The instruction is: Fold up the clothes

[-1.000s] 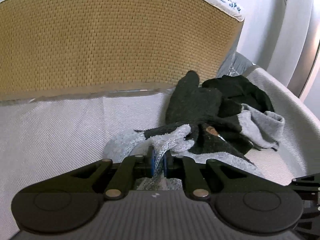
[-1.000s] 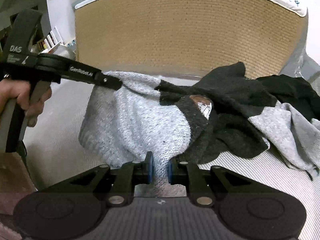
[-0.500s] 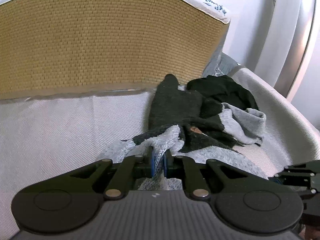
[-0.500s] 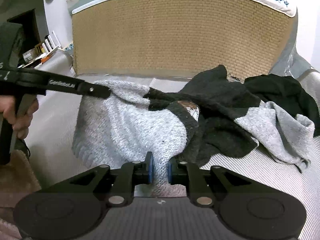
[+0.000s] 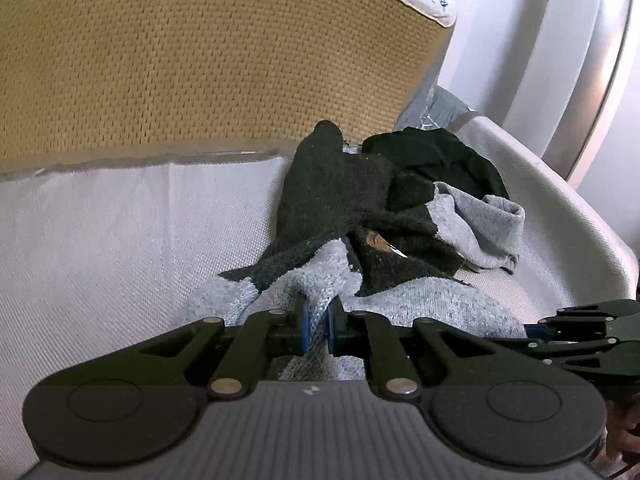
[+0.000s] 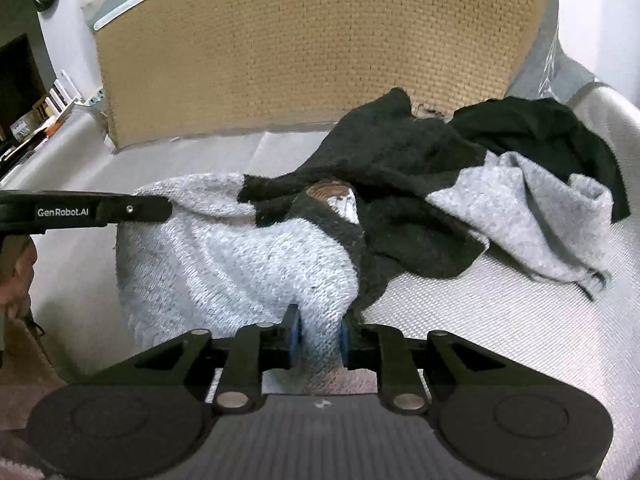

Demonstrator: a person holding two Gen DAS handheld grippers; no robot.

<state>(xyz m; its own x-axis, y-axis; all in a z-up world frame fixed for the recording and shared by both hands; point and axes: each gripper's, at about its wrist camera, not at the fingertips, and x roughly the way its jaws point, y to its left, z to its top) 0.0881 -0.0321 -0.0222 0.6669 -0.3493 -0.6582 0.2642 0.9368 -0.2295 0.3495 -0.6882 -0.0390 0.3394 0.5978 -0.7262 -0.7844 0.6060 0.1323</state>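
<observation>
A grey and black knitted sweater (image 6: 248, 256) lies crumpled across the middle of the pale woven surface (image 6: 520, 328), its grey body toward the lower centre of the right wrist view and its black part bunched up toward the upper right, against the tan woven panel (image 6: 304, 52) behind. A grey sleeve end (image 6: 560, 216) trails off to the right, and a separate black garment (image 6: 560, 136) sits beyond it (a brown label shows in the folds near the centre).

The left gripper (image 5: 316, 322) has its blue pads nearly together, pinching a thin fold of the grey knit at the bottom centre of its own view. The right gripper (image 6: 318, 338) has just been opening; its jaws stand a little apart with a thicker roll of grey knit between them, the pads touching it on both sides.
</observation>
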